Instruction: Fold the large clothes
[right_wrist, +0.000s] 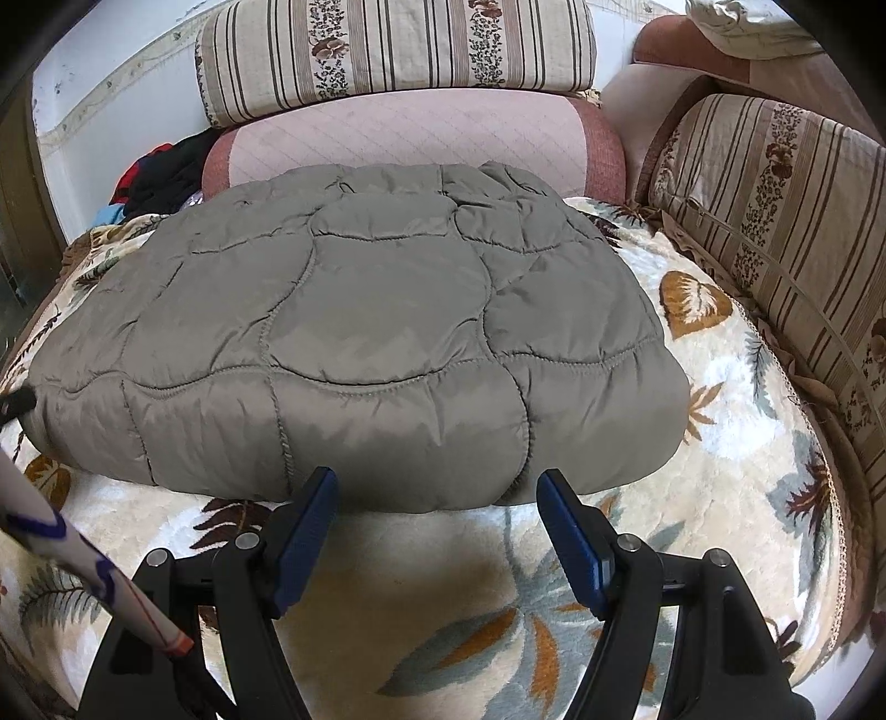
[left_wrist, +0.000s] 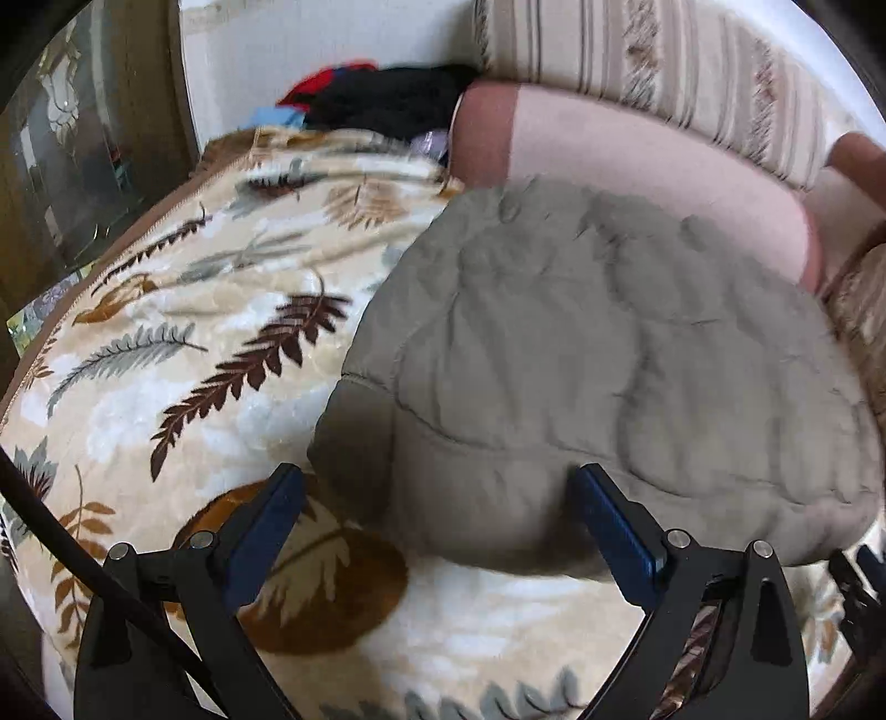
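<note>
A grey-green quilted jacket lies folded into a thick bundle on a leaf-patterned blanket. My left gripper stands open at the bundle's near left corner. The padded edge bulges into the gap, its right finger lies against the fabric, and the left finger hangs over the blanket. In the right wrist view, my right gripper is open just short of the bundle's near edge, right of its middle, with nothing between its pads.
A pink seat cushion and striped floral cushions border the blanket at the back and right. Black and red clothes are piled at the back left. A person's patterned sleeve crosses the lower left.
</note>
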Demonstrator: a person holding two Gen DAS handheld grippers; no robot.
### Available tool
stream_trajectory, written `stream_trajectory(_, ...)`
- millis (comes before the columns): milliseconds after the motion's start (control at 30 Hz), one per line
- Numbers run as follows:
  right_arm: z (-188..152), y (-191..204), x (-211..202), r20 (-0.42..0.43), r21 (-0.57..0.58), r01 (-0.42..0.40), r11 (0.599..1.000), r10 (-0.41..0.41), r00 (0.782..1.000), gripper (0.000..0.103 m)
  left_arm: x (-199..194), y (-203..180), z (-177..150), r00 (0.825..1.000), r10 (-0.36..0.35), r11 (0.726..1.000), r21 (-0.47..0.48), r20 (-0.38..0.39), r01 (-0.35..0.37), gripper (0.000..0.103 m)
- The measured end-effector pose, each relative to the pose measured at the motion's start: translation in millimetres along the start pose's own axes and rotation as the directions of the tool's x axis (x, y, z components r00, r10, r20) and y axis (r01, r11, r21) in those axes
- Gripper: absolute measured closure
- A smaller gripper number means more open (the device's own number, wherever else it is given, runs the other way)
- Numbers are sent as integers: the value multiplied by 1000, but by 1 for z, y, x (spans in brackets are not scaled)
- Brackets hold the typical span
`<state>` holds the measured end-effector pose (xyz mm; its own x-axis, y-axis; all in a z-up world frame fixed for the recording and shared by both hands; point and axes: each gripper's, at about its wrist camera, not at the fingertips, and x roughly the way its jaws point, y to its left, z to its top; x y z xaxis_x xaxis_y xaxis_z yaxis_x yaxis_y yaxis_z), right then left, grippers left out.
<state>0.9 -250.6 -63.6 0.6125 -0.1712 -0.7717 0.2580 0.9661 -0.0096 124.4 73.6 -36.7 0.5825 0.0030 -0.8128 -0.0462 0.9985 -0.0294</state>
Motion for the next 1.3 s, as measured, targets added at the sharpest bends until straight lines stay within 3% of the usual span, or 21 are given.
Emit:
stream_trajectory(100,0,-2,0,-5,2,3,1000,-3,1000,25,2,6,2,1000,-28,999,-24,-6,27,6)
stream_trajectory(200,1,-4,-4,6,-4,9,1000,-9,1000,25,-18,3,-3,998,21,1000,8,67,-21,6)
stream_trajectory(333,1,-5,-10,10,0,6,1000,-6,1000,24,-64,-4,-9,973,87,994,49,215,-100,6)
stream_trajectory(433,-1,-3,-19,21,-4,1,1000,-1,1000,24,-95,-4,-11,955,95,993,40,280,-110,6)
stream_trajectory(533,-2,-1,-29,34,-14,6,1000,-5,999,24,-125,1,-13,946,38,998,27,322,-49,5)
stream_trajectory(667,-2,-4,-54,82,-18,16,1000,-14,997,24,-151,0,-17,948,-53,999,28,313,46,3)
stream_trajectory(767,-8,-11,-71,116,-8,20,1000,-19,993,20,-170,-7,-26,939,-123,992,48,322,113,3)
stream_trajectory(933,-23,-23,-83,107,1,27,1000,-27,994,20,-203,-18,-51,887,-179,984,84,426,158,2)
stream_trajectory(1033,-32,-29,-88,99,13,21,1000,-22,995,19,-210,-25,-60,874,-254,967,119,414,224,1)
stream_trajectory(1100,-37,-31,-89,93,21,16,1000,-18,996,19,-208,-32,-65,875,-306,952,145,376,271,1)
stream_trajectory(1300,-50,-27,-90,71,15,-4,1000,3,997,19,-182,-60,-84,909,-353,931,182,221,317,1)
